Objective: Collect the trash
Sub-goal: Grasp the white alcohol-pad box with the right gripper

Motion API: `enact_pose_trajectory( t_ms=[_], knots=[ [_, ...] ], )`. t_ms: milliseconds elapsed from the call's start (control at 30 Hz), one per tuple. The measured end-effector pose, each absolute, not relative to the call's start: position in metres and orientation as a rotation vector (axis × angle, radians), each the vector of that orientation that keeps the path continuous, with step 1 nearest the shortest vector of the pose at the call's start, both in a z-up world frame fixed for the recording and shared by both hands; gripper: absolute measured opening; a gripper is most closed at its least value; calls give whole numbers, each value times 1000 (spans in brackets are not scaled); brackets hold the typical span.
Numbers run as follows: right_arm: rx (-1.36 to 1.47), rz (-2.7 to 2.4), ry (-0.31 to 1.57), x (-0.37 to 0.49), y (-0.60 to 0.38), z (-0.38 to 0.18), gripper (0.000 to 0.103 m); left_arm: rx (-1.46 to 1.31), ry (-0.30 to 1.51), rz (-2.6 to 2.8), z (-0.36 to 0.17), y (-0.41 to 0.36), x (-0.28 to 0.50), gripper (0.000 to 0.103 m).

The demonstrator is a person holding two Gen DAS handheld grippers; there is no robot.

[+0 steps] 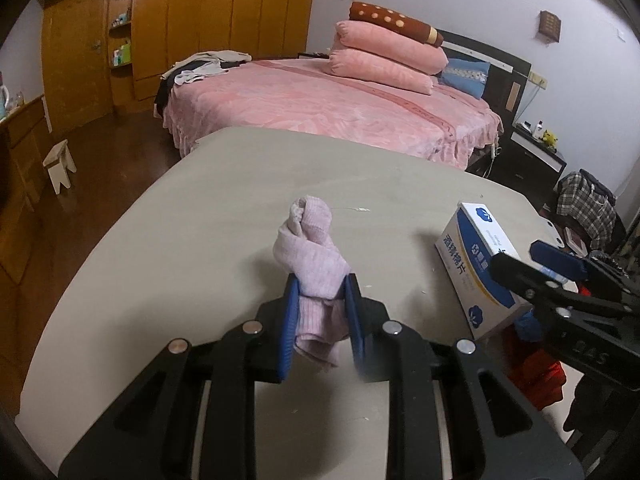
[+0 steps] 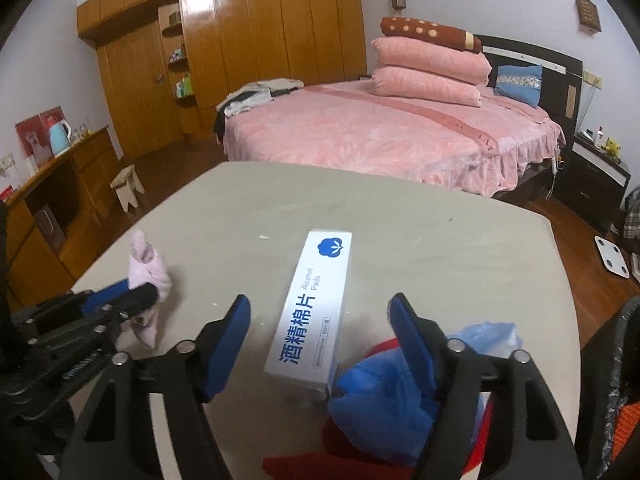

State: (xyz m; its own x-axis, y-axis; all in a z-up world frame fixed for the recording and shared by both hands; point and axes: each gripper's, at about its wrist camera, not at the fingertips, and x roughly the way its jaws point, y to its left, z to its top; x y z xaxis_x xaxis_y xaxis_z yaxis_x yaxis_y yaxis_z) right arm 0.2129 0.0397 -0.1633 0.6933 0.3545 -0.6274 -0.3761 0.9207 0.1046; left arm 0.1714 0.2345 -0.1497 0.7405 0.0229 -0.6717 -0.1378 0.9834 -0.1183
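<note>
While it is pinched between the two blue pads of the left gripper [image 1: 322, 304], the twisted pale pink knitted cloth [image 1: 310, 252] stands up out of the jaws above the grey table [image 1: 160, 240], its knotted top leaning away from the camera and a loose end hanging down between the fingers. From the right wrist view the same pink cloth [image 2: 148, 268] shows at the left, clamped in the tip of the left gripper [image 2: 124, 296], raised just over the table surface [image 2: 440, 248].

To the right of the cloth lies a long white cardboard box of alcohol pads with blue print and a blue cotton logo [image 2: 312, 308], resting on the table with its length pointing away from the camera. The right gripper [image 2: 320, 336] has its jaws spread wide, one blue pad on either side of the near end of the box, neither pad touching it. In the left wrist view the right gripper [image 1: 532, 260] sits by the same box [image 1: 476, 264].

Just beside the near end of the box lie a crumpled blue plastic bag [image 2: 380, 404] and a piece of red fabric [image 2: 344, 452], at the table's near edge.

Beyond the table stand a bed with a pink cover [image 2: 380, 132] and stacked pink pillows [image 2: 428, 72], and a wooden wardrobe [image 2: 260, 28]
</note>
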Motion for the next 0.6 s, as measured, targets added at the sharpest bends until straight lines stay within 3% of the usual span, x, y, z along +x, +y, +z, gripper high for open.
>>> enact_pose_trajectory(
  t_ms=[233,300,367,600],
  knots=[
    [-61,409,736,216,45,-171,49,-171,723,87,-148,234,170,22],
    [-64,417,743,215,47,-172,37,-172,720,86,-148,235,169,22],
    [-72,424,742,214,48,-170,31,-171,716,86,-146,235,169,22],
    [-28,465,706,208,43,-156,30,-157,690,79,-133,230,162,22]
  ],
)
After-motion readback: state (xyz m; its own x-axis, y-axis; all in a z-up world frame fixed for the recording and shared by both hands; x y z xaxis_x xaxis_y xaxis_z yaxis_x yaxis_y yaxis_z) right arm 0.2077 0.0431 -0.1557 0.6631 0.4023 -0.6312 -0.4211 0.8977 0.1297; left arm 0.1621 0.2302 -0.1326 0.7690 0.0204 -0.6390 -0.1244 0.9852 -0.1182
